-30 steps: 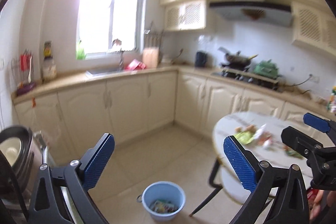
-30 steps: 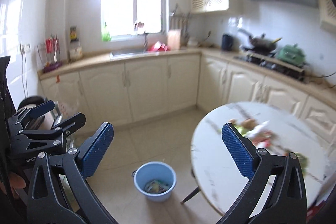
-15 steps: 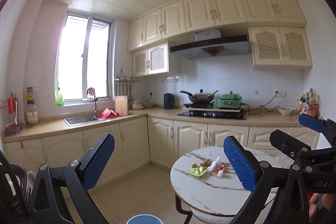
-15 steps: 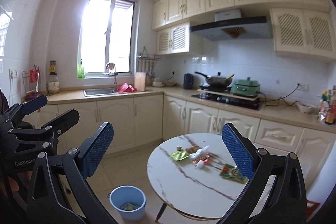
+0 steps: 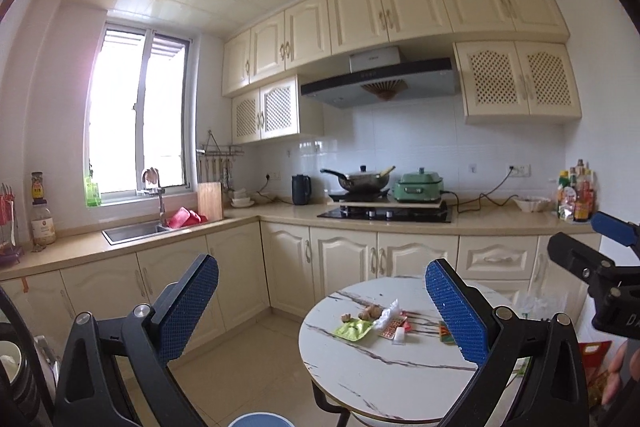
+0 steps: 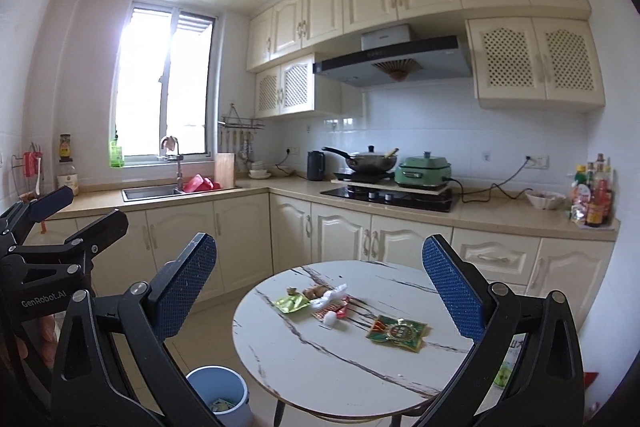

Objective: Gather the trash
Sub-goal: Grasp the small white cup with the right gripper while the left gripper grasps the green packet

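Both grippers are black frames with silver screw heads and blue, grid-textured fingers. The left gripper, seen left of the round desk, carries white "GenRobot.AI" lettering.

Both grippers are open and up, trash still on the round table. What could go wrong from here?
The wrappers lie flat, like the green-and-gold packet; the right gripper may slide over it. The green wrapper, ginger and tissue are clustered, so one pinch could scatter bits. The blue bin sits low beside the table; drops could miss.

Glossy marble-look table, plastic bucket
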`<state>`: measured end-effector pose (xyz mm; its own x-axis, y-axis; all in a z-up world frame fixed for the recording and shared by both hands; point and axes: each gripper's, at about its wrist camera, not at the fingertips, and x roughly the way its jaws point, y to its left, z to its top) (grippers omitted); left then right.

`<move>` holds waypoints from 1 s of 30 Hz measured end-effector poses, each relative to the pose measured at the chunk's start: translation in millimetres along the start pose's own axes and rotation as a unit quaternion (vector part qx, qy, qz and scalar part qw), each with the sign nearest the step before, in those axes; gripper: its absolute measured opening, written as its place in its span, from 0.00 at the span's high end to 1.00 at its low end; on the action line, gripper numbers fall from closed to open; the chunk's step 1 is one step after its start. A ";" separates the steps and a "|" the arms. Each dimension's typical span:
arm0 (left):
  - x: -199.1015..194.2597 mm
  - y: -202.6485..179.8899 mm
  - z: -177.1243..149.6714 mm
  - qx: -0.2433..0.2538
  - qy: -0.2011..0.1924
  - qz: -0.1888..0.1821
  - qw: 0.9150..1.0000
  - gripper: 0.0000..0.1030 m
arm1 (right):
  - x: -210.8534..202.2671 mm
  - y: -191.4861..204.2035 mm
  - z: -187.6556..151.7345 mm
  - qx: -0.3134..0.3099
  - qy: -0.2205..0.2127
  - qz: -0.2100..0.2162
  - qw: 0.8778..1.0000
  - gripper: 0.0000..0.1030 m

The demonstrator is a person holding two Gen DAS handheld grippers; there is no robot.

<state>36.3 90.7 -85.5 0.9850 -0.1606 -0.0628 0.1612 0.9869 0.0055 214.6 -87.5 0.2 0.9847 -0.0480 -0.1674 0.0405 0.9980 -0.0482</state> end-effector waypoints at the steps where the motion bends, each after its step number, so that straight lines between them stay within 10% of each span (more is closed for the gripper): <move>1: 10.0 -0.5 1.6 0.000 0.007 -0.001 1.000 0.01 | 5.8 -6.3 -2.6 0.002 0.005 -0.003 1.000 0.00; 13: 186.5 -1.8 -6.7 0.000 0.163 -0.030 0.986 0.01 | 143.3 -71.5 -70.1 0.043 0.141 -0.039 0.988 0.00; 26: 381.3 11.5 -22.2 -0.010 0.276 -0.024 0.961 0.01 | 358.7 -48.9 -181.0 0.071 0.352 -0.004 0.933 0.01; 30: 431.4 16.3 -30.6 -0.010 0.299 -0.030 0.954 0.01 | 395.6 -41.1 -203.0 0.068 0.379 -0.003 0.923 0.18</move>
<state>462.0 38.0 -142.9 0.7619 -0.1845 -0.6209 0.2088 0.9774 -0.0341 568.1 -155.8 -263.9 0.5855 -0.0175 -0.8105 0.1172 0.9911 0.0633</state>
